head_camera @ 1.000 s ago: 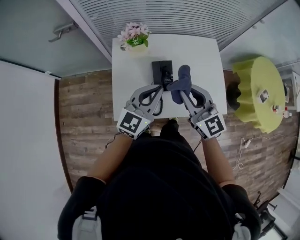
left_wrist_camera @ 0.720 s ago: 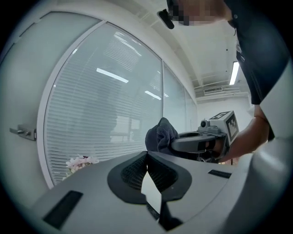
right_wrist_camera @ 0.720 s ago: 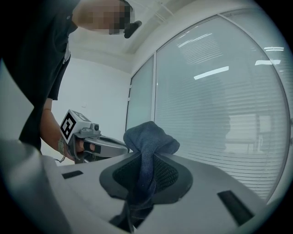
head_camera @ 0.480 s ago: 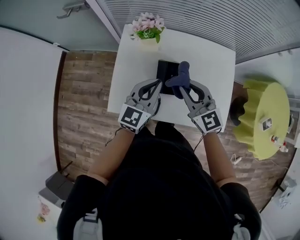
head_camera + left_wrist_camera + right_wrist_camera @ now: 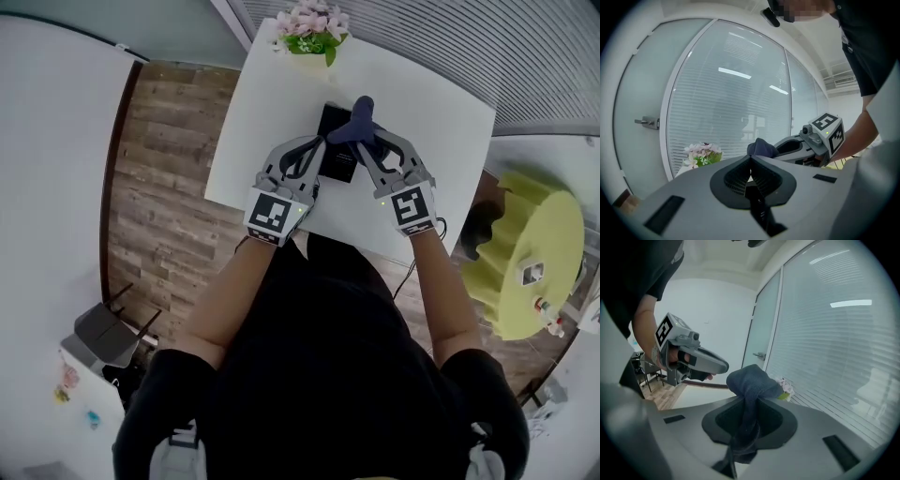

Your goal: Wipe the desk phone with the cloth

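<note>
Head view, and nowhere else: white counter (image 5: pixel 441 141) carrying the black desk phone (image 5: pixel 335 157) near its middle, under both claw tips. Judged stiff yet light enough to slide, so best wiped gently; soft, limp dark cloth (image 5: pixel 361 122) taken at its waist, bunched head over the phone's far edge, contact not readable. Gripper views only for the jaws: right claw (image 5: pixel 749 408) pinching the cloth, left claw (image 5: pixel 750 161) pressed together on nothing.

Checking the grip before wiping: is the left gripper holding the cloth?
No, the left gripper has its jaws shut together on nothing, while the cloth is pinched in the right gripper.
</note>
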